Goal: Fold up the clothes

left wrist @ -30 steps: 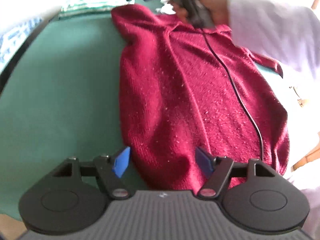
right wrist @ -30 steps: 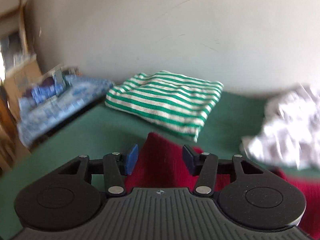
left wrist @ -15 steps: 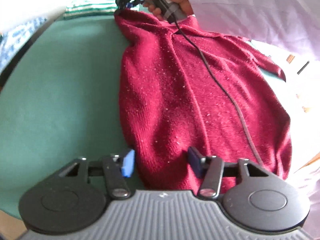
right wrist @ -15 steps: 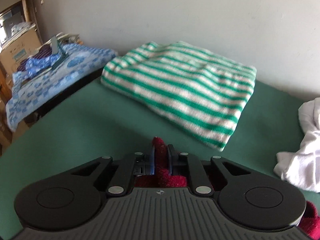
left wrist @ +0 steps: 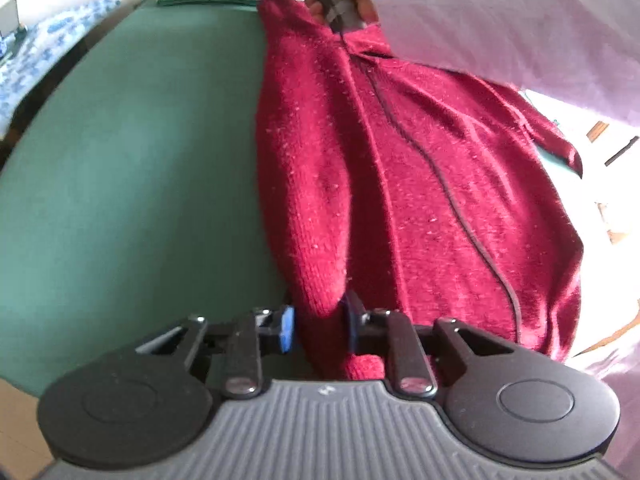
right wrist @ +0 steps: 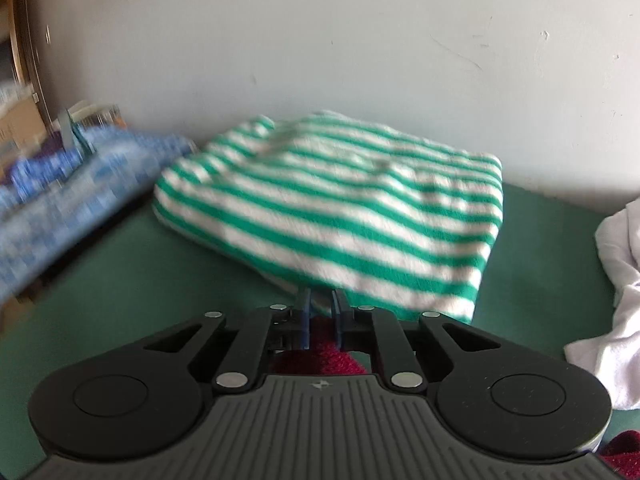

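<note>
One garment is finished: a green-and-white striped sweater [right wrist: 332,208] lies folded at the far edge of the green counter [left wrist: 132,168], close to the wall. A rumpled white garment [right wrist: 616,280] sits unfolded toward the far right corner and appears to await its turn.

The item in hand is the red knit sweater [left wrist: 420,184]. It lies lengthwise on the counter, running from the near edge to the far edge, bunched along its left side, with one sleeve trailing off to the right. No fold is visible in it yet.

The left gripper [left wrist: 318,330] is at the near end of the sweater. Its jaws are closing, with a thick roll of the red knit between the blue pads, which already press on it. The right gripper [right wrist: 321,316] is at the far end, just short of the striped sweater. Its jaws stand narrow and clamp a ridge of red knit.

Judgement: both ends are secured and the fold itself is not begun. Remaining work is the sleeves, the body fold, then the white garment.
</note>
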